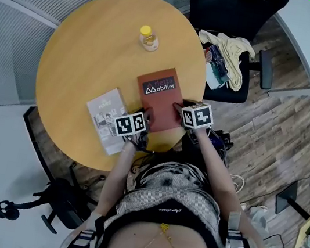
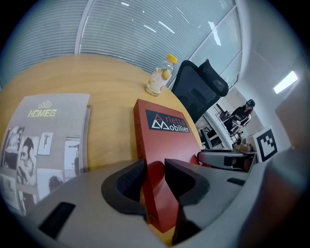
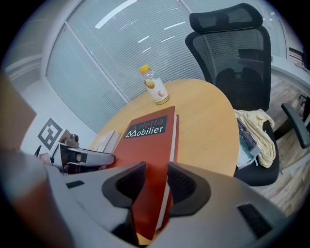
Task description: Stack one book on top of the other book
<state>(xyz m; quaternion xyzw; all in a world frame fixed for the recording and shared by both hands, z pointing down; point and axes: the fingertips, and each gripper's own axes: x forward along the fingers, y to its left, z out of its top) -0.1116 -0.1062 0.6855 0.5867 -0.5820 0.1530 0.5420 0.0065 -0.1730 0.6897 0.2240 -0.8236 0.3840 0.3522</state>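
**Two grippers clamp one book's near corners**
The left gripper [image 1: 144,117] and right gripper [image 1: 179,110], jaws wide, each pinch the red hardcover book [image 1: 161,95], which lies on the round wooden table [image 1: 91,45] beside the grey paperback book [image 1: 104,115]. An uneven lift could twist it loose.

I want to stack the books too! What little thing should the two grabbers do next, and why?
Probably squeeze both sets of jaws firmly onto the red book. The left gripper and right gripper each have a near corner of it between their jaws, but a firm pinch isn't clear yet. It lies beside the grey HOMES book, so lifting comes after.
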